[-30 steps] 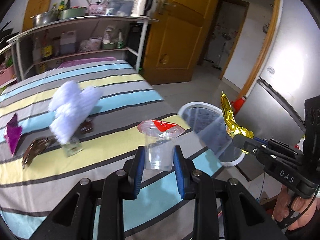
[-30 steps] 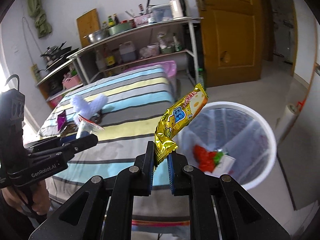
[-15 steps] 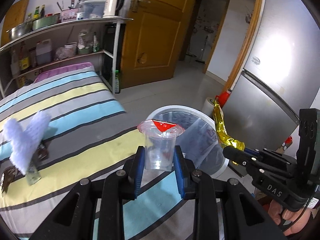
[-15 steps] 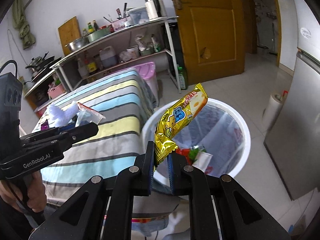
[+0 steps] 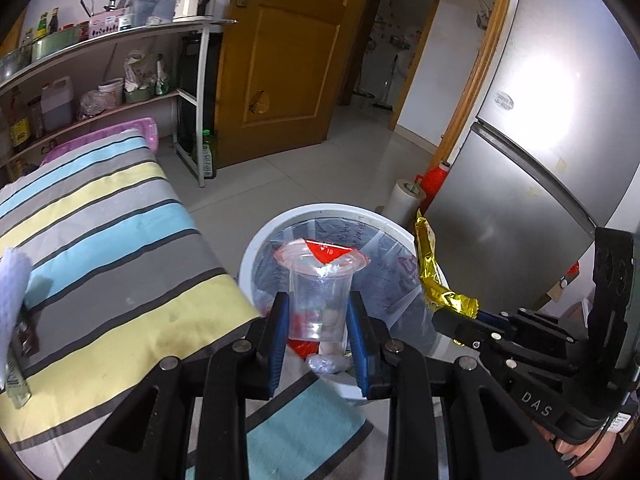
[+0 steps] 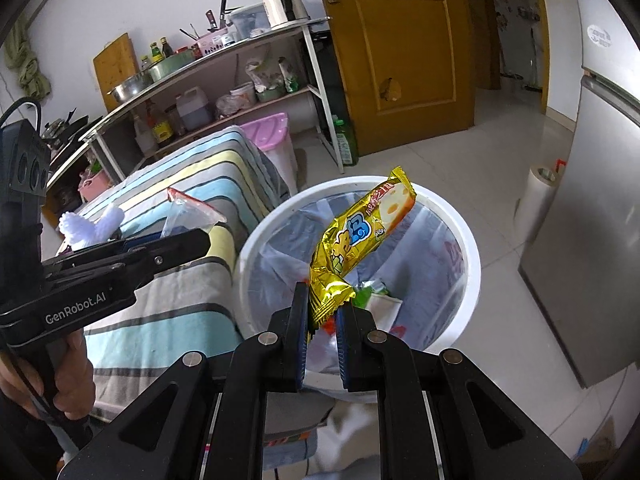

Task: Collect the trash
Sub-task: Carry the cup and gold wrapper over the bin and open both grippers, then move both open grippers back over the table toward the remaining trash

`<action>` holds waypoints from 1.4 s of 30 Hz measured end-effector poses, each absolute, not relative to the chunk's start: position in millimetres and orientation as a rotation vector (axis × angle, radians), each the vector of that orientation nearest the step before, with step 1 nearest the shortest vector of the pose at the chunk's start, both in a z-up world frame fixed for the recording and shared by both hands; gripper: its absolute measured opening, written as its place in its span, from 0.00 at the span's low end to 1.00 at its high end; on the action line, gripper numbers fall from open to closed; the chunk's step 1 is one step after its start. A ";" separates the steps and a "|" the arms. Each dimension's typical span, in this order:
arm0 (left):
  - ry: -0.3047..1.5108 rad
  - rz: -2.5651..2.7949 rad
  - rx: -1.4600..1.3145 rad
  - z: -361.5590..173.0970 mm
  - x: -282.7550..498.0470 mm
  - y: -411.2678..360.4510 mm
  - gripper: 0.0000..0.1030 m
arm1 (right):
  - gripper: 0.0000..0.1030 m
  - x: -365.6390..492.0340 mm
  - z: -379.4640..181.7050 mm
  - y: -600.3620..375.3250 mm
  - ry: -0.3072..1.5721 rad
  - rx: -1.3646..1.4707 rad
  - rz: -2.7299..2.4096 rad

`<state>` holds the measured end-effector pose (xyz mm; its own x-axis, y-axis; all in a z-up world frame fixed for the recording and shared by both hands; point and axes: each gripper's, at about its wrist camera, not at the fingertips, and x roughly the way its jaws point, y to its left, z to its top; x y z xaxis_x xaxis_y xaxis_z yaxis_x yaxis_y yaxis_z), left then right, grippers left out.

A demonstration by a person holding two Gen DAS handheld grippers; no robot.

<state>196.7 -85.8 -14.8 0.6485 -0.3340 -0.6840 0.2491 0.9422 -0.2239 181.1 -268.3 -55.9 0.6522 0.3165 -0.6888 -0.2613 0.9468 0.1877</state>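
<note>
Both grippers moved over the bin (image 5: 256,248), pinching cup (image 5: 318,300) and wrapper (image 6: 360,236).

- The left claw (image 5: 318,330) is black with blue pads; the right claw (image 6: 323,322) is the same.
- The plastic cup (image 5: 318,300) is clear, with a red-and-pink lid film.
- The snack wrapper (image 6: 356,248) is shiny gold with blue lettering and an orange-and-cream end.
- The trash bin (image 6: 472,248) is white, lined with a translucent greyish bag.
- The bed cover (image 5: 120,248) has grey, yellow, light-blue and white stripes with thin dark lines.
- The door (image 5: 280,60) is orange-brown.
- The fridge (image 5: 540,160) is silver-grey.
</note>
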 end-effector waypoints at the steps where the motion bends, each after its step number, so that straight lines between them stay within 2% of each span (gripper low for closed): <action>1: 0.802 -0.335 -0.111 -15.5 198.4 -88.1 0.29 | 0.12 182.1 -56.8 -269.3 0.799 0.076 0.328; 12: 0.844 -0.356 -0.115 -27.3 213.8 -104.3 0.31 | 0.15 200.2 -74.0 -274.3 0.865 0.075 0.307; 19: 0.847 -0.363 -0.139 -28.2 214.4 -100.9 0.42 | 0.21 199.4 -76.6 -276.4 0.872 0.083 0.305; 35: 0.809 -0.339 -0.176 -14.0 185.1 -77.3 0.42 | 0.23 168.6 -48.7 -267.2 0.798 0.081 0.344; 42: 0.770 -0.286 -0.187 -5.6 153.7 -54.6 0.51 | 0.24 150.9 -33.8 -252.7 0.760 0.082 0.390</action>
<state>153.7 -54.6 -5.6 0.6820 -0.3210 -0.6571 0.1856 0.9451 -0.2690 150.9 -252.7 -33.8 0.6572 0.3732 -0.6548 -0.3143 0.9254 0.2120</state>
